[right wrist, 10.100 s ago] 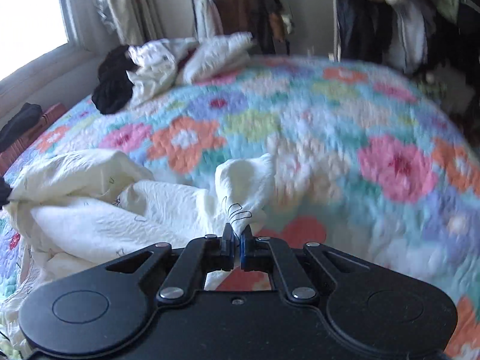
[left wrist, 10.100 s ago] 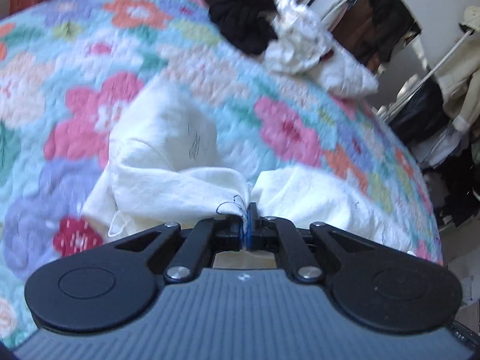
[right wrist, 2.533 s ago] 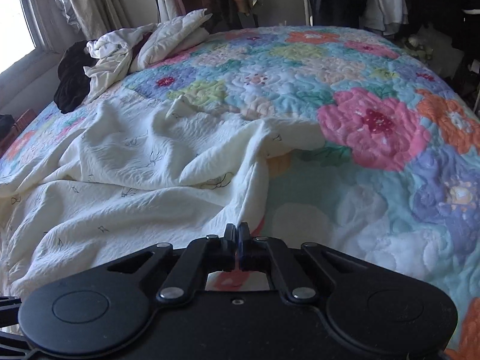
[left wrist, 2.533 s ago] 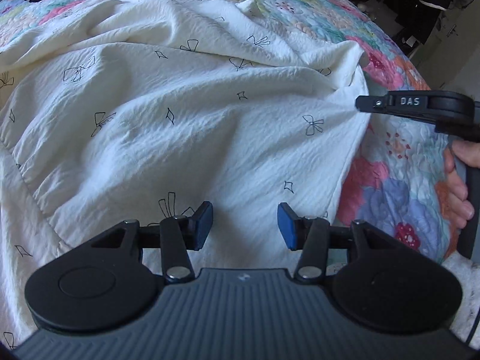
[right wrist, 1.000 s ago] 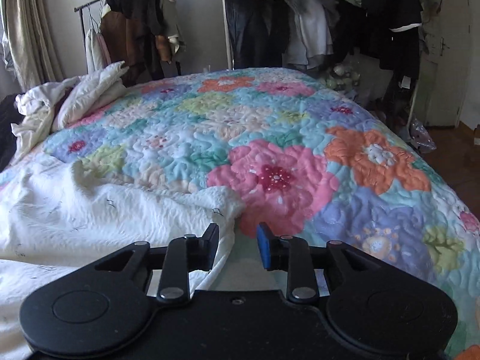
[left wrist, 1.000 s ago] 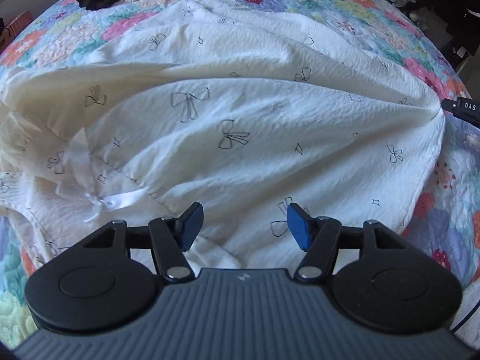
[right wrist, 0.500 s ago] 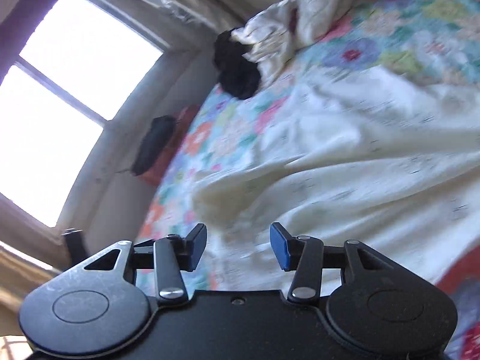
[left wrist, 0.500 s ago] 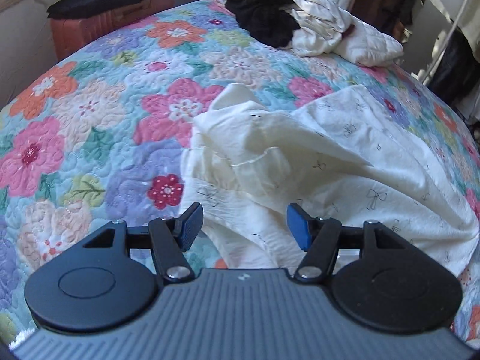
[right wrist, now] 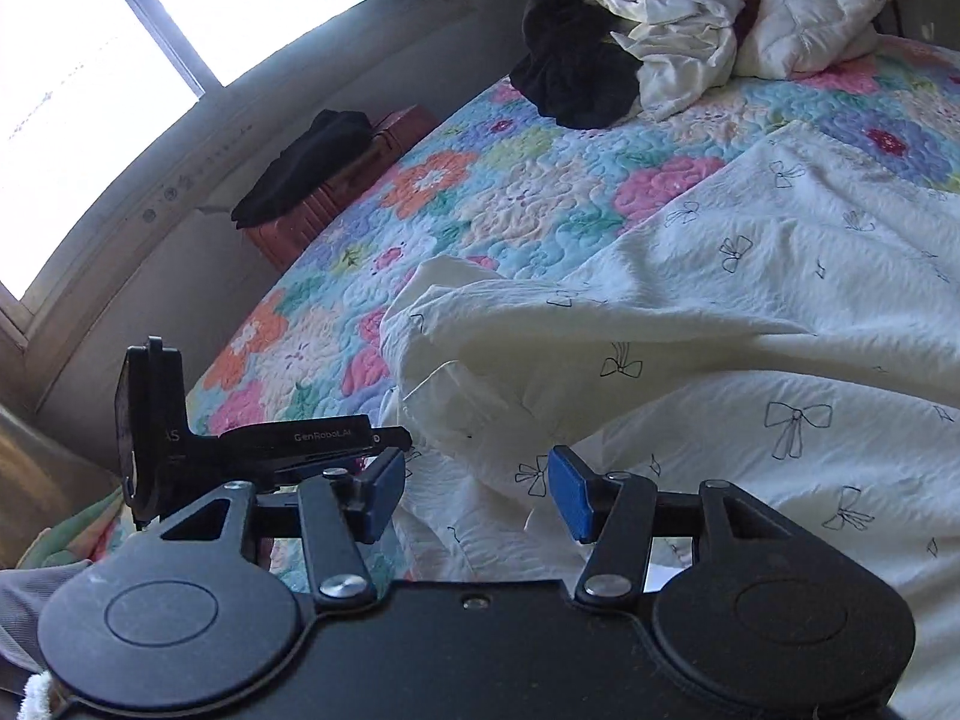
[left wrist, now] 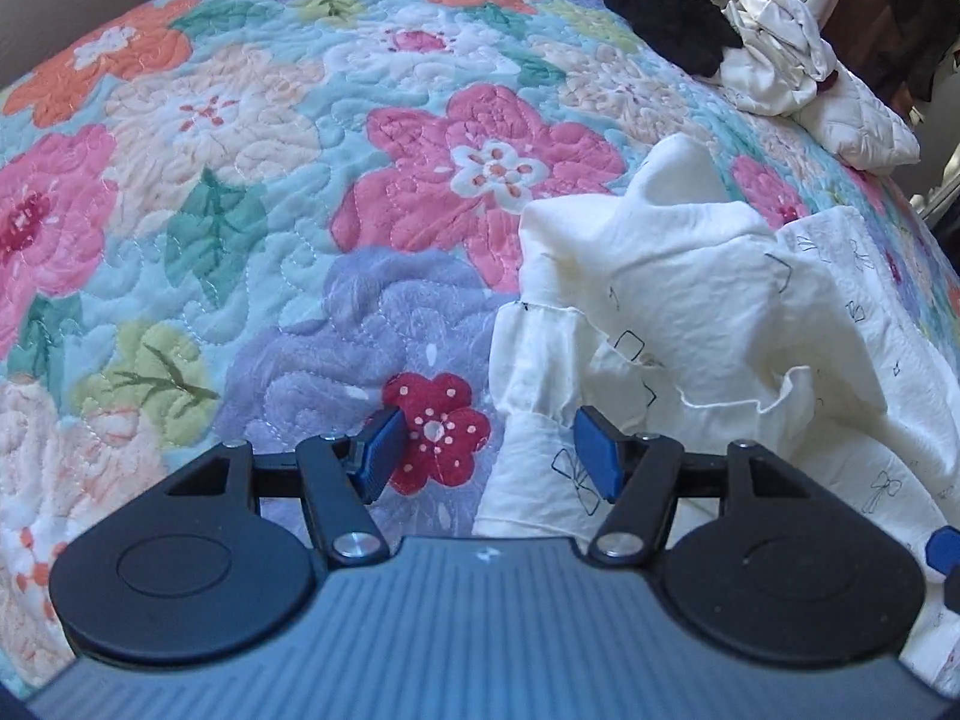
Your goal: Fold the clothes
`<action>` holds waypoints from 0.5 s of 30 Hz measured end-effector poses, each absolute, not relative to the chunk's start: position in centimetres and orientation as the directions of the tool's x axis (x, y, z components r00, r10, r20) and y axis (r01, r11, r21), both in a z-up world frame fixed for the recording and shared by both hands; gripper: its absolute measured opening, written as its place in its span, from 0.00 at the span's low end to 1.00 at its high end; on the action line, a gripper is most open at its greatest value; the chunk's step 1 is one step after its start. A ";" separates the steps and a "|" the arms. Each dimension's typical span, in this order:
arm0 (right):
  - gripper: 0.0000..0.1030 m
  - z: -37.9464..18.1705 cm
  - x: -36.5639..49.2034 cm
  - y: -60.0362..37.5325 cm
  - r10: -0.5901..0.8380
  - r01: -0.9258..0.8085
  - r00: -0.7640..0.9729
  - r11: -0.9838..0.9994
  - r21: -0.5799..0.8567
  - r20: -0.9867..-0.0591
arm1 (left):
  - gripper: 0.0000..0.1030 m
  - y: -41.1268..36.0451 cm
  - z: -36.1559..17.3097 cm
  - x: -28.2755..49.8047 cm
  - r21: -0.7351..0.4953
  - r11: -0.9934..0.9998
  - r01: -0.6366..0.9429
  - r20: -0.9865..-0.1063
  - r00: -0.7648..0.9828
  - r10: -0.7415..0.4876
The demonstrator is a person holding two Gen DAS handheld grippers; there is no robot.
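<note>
A cream-white crinkled cotton garment printed with small black bows (left wrist: pixel 690 312) (right wrist: pixel 720 360) lies spread and rumpled on the floral quilted bed (left wrist: pixel 270 180) (right wrist: pixel 480 180). Its gathered, ruffled end is bunched and folded over itself toward the quilt's red flower, the rest lying flatter beyond.
</note>
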State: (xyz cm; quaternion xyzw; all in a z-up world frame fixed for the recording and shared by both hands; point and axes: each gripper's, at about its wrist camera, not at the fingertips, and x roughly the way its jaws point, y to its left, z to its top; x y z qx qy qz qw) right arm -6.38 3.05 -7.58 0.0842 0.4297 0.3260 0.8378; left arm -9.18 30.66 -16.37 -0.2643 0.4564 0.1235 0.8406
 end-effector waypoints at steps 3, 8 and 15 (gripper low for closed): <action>0.57 -8.1 -6.3 4.2 0.539 -0.492 0.462 0.816 0.303 -0.704 | 0.73 29.5 -16.5 -8.7 -0.285 0.865 -0.414 -0.824 0.566 0.000; 0.57 -9.5 -5.7 3.1 0.538 -0.423 0.461 0.832 0.358 -0.706 | 0.04 26.9 -13.5 -9.5 -0.122 0.922 -0.368 -0.776 0.614 0.142; 0.57 -10.0 -5.8 2.8 0.491 -0.415 0.480 0.857 0.304 -0.727 | 0.06 24.8 -8.7 -15.7 -0.008 0.865 -0.502 -0.640 0.667 0.381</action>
